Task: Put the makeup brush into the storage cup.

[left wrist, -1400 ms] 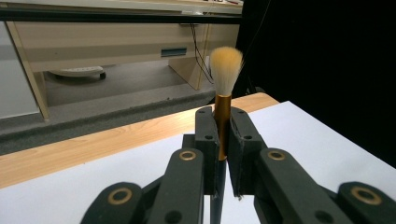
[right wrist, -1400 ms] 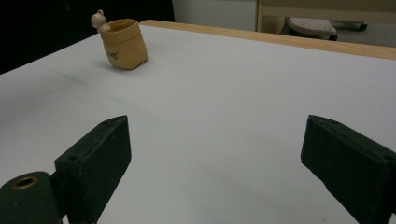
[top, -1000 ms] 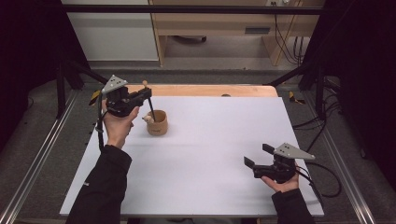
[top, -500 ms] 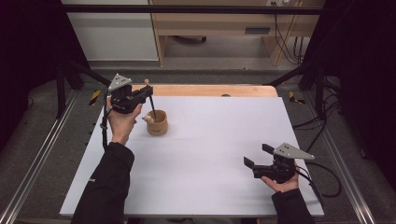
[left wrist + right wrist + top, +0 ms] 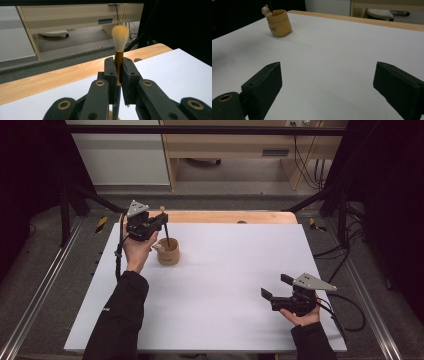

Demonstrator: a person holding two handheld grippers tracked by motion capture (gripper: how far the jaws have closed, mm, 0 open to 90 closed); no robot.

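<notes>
One brush (image 5: 119,60), clamped in the left gripper (image 5: 159,222), had swung upright over the cup (image 5: 168,252) at ten o'clock; right gripper (image 5: 274,287) gaped idle.

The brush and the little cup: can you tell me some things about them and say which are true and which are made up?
1. The left tool is shut on the brush. True.
2. The brush's bristles point down into the cup. False: the pale bristles point up, and the dark handle end goes down toward the tan cup.
3. The right tool holds the cup. False: its jaws stand open with nothing between them, far from the cup, low over the white table.
4. The cup stands upright on the table. True.
5. The cup is dark blue. False: it is tan, with a small figure on its rim.
</notes>
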